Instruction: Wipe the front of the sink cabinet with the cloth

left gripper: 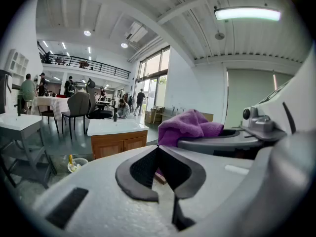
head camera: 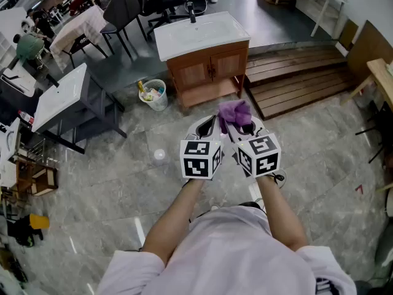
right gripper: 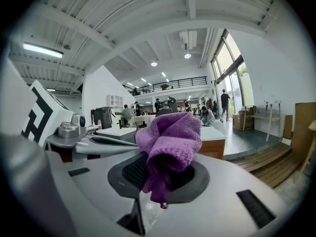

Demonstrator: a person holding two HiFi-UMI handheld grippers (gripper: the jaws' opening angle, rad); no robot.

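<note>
Right gripper [right gripper: 163, 176]: clenched on the purple cloth [right gripper: 170, 137] — held well short of the sink cabinet [head camera: 207, 69], opposite its front.
Left gripper [left gripper: 159, 166]: jaws pressed together, nothing between — just beside the right gripper.

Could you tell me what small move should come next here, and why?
Probably step toward the sink cabinet and bring the right gripper down to its wooden front: the purple cloth is clamped in that gripper's fingers, but the cabinet stands well away across the floor.
</note>
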